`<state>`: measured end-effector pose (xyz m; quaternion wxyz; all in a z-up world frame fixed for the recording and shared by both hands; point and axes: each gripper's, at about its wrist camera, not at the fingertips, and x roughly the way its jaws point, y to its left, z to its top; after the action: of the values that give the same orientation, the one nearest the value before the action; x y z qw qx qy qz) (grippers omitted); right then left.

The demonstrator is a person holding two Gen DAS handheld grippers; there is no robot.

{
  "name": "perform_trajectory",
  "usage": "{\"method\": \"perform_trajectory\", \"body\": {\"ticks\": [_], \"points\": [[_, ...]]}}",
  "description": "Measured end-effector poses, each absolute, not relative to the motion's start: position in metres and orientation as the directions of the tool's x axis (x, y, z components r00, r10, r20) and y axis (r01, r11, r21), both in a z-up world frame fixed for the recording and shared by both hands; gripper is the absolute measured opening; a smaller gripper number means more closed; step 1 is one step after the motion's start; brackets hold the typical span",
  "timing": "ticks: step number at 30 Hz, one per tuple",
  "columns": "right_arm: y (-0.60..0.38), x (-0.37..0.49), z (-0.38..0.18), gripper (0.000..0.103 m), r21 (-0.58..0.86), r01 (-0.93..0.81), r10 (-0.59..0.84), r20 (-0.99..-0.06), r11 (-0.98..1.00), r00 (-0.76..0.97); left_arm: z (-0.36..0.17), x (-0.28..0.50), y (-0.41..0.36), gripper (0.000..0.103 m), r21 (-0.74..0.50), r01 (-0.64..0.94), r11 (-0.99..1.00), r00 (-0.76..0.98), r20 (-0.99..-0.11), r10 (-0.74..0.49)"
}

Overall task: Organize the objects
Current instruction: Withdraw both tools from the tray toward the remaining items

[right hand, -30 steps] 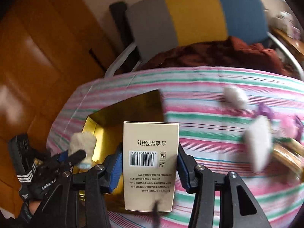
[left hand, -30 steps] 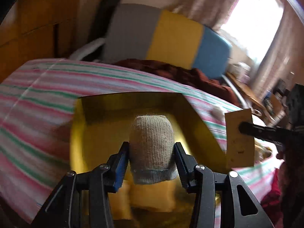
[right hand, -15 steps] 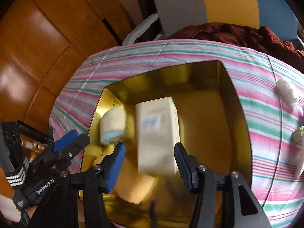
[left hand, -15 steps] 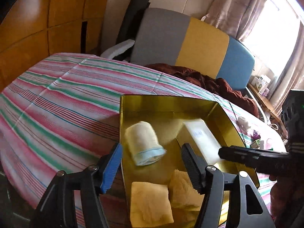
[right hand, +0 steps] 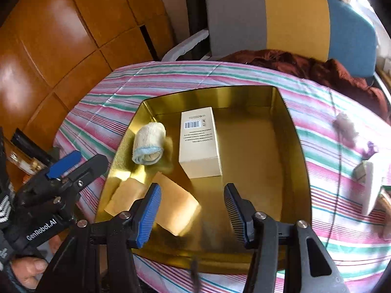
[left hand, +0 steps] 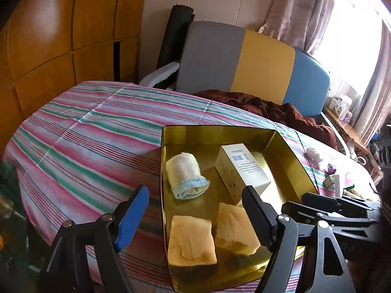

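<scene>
**A:** Both loads are down since a second ago: sock roll out of my left gripper [left hand: 195, 216], box out of my right gripper [right hand: 193, 208]. Status?

**B:** Left jaws are opening, nothing between the pads. They stand over the near-left corner of the gold tray [left hand: 220, 131]. Right jaws are released too, empty, above the tray's near edge.

**A:** Where's the sock roll?

**B:** Sock roll [left hand: 185, 174] lies on its side on the tray floor, left part, blue cuff toward me. Just beside it to the right sits the cream box [left hand: 240, 168], barcode face up, clear of the roll.

**A:** Anything else in the tray?

**B:** Two yellow folded cloths [left hand: 191, 240] at the near end, side by side, touching or nearly so. Right half of the tray floor is bare in the right wrist view.

**A:** Outside it?

**B:** Tray rests on the striped tablecloth [left hand: 85, 141]. Small white fluffy item [right hand: 345, 127] and other bits lie on the cloth, well to the right of the tray; too blurred to name. My hand [right hand: 28, 272] shows under the left gripper's handle. Grey-yellow-blue chair back [right hand: 281, 17] stands beyond the table.
</scene>
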<state>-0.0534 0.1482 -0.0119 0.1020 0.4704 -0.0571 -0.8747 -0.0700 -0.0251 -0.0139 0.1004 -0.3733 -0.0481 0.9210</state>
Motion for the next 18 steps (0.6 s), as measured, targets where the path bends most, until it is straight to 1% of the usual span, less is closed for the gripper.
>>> {"method": "perform_trajectory", "body": {"ticks": [6,18], "points": [[0.151,-0.037,-0.008,0.054,0.131,0.096,-0.162,-0.789,-0.987,-0.593,-0.011,-0.060,-0.020,0.081,-0.120,-0.154,-0.981,-0.716,-0.671,0.194],[0.173,-0.025,-0.010,0.054,0.134,0.040,-0.130,-0.779,-0.990,-0.614,-0.010,-0.050,0.001,0.081,-0.082,-0.213,-0.974,-0.704,-0.679,0.211]]}}
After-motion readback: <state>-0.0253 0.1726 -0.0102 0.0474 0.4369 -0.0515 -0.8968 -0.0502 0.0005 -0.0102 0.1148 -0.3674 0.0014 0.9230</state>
